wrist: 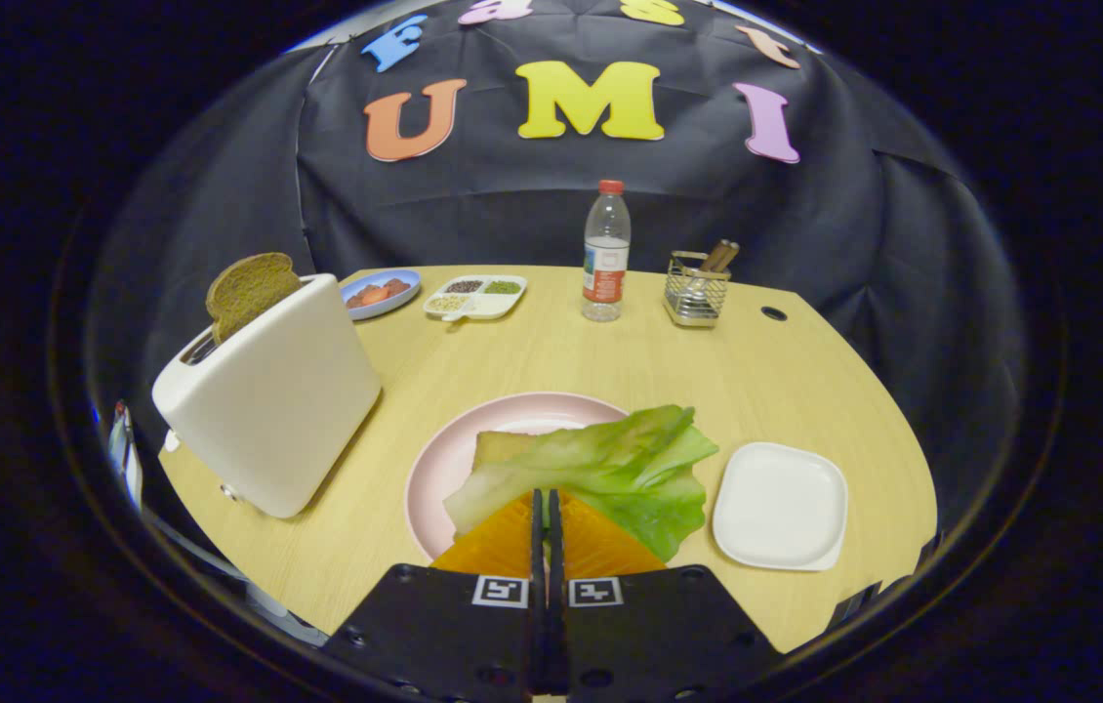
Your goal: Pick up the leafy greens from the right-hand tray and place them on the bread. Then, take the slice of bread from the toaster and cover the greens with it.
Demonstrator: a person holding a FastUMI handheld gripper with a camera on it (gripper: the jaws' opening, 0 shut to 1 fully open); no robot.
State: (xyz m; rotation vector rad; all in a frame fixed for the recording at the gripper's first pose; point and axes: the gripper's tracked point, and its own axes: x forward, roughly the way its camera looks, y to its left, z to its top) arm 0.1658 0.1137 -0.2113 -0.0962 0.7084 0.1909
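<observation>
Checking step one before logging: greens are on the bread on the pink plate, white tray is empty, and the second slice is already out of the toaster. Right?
Not quite. The gripper view shows the second slice still in the toaster. The rest holds: greens on the bread on the pink plate, white tray empty, gripper jaws shut.

toaster [268, 400] left of plate [434, 469] — tray [779, 505] right

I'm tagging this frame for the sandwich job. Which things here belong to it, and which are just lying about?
Job: leafy greens over bread on pink plate; toaster with slice; white tray; gripper, fingers together.
Lying about: bottle, wire basket, blue dish, divided dish.
</observation>
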